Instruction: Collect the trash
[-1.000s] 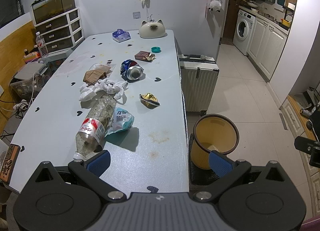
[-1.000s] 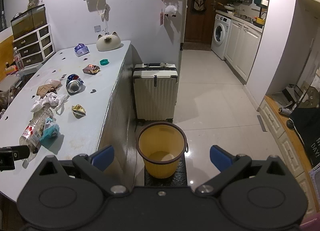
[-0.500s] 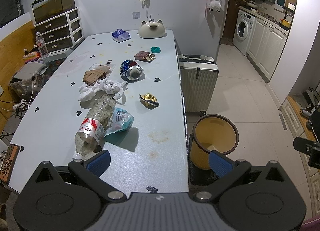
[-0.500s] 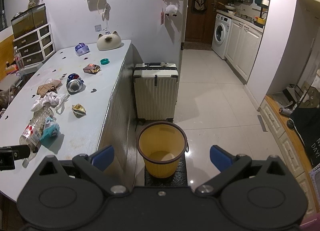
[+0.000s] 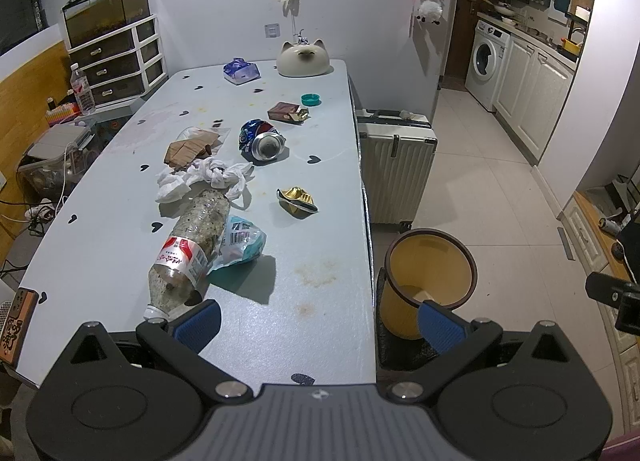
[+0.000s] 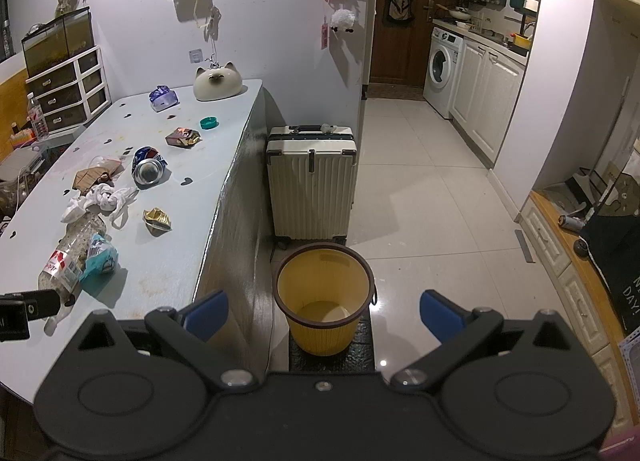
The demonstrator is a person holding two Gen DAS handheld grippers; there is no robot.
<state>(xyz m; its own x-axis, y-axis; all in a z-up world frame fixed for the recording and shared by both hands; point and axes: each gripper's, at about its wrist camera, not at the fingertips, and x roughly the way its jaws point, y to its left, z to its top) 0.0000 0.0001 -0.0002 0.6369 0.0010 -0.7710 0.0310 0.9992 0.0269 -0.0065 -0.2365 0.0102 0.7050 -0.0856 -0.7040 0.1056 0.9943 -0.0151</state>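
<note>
Trash lies on the pale blue table [image 5: 320, 221]: a clear plastic bottle [image 5: 188, 249] with a red label, a teal wrapper [image 5: 240, 241], a gold foil wrapper [image 5: 298, 201], crumpled white tissue [image 5: 204, 177], a crushed blue can [image 5: 262, 141], brown cardboard [image 5: 188, 149] and a brown packet [image 5: 286, 112]. A yellow bin [image 6: 323, 293] stands on the floor beside the table. My left gripper [image 5: 318, 321] is open and empty over the table's near edge, its left fingertip beside the bottle's cap. My right gripper [image 6: 322, 311] is open and empty above the bin.
A cream suitcase [image 6: 312, 181] stands behind the bin. At the table's far end sit a cat-shaped holder [image 5: 304, 59], a purple tissue pack [image 5: 240, 71] and a teal lid [image 5: 311, 99]. Drawers and a fish tank [image 5: 108, 21] stand left. White cabinets and a washing machine [image 6: 442, 77] line the right.
</note>
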